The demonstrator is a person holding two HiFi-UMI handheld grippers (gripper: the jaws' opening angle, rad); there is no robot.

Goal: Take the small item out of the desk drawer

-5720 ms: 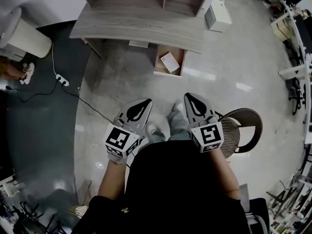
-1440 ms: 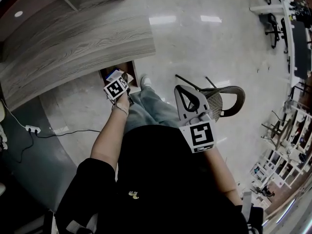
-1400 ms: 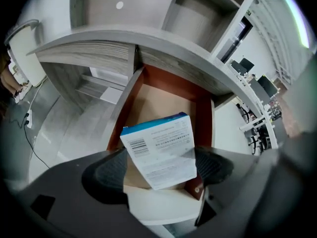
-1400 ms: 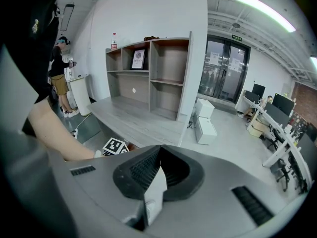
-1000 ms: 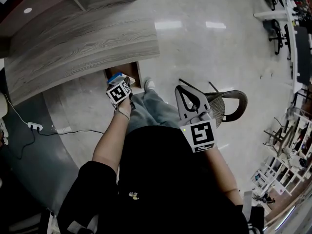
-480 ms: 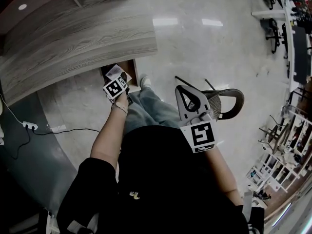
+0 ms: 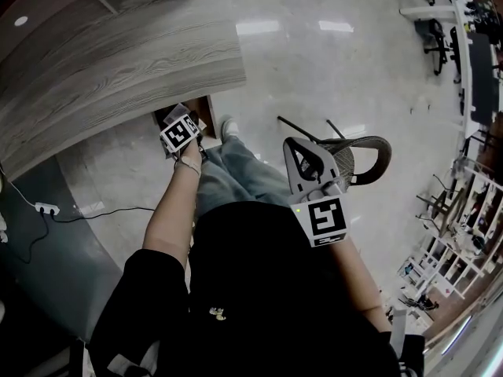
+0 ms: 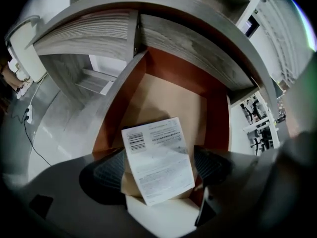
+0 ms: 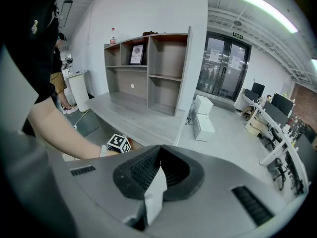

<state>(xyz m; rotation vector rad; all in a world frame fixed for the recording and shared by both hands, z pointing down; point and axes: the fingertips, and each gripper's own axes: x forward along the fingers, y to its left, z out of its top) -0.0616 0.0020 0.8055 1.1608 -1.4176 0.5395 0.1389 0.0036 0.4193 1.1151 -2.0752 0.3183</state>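
The desk drawer (image 8: pixel 218 118) stands pulled out under the grey desk (image 7: pixel 118 61), its brown bottom bare ahead of the jaws. A small white box (image 8: pixel 158 157) with a printed label and barcode sits between the pads of my left gripper (image 8: pixel 157 166), which is shut on it over the drawer's near end. In the head view the left gripper (image 7: pixel 178 122) is stretched out to the drawer (image 7: pixel 206 107), with the box (image 7: pixel 174 112) showing just past its marker cube. My right gripper (image 7: pixel 295 144) hangs shut and holds nothing above the person's lap.
A mesh chair (image 7: pixel 363 159) stands right of the person's legs. A power strip and cable (image 7: pixel 47 209) lie on the floor at left. A shelf unit (image 9: pixel 148 68) rises behind the desk. White cabinets (image 9: pixel 204 118) stand further right.
Several seconds ago both grippers hung before the body and the box lay in the drawer. Now the left gripper is at the drawer with the box between its jaws. Over the last second little has moved.
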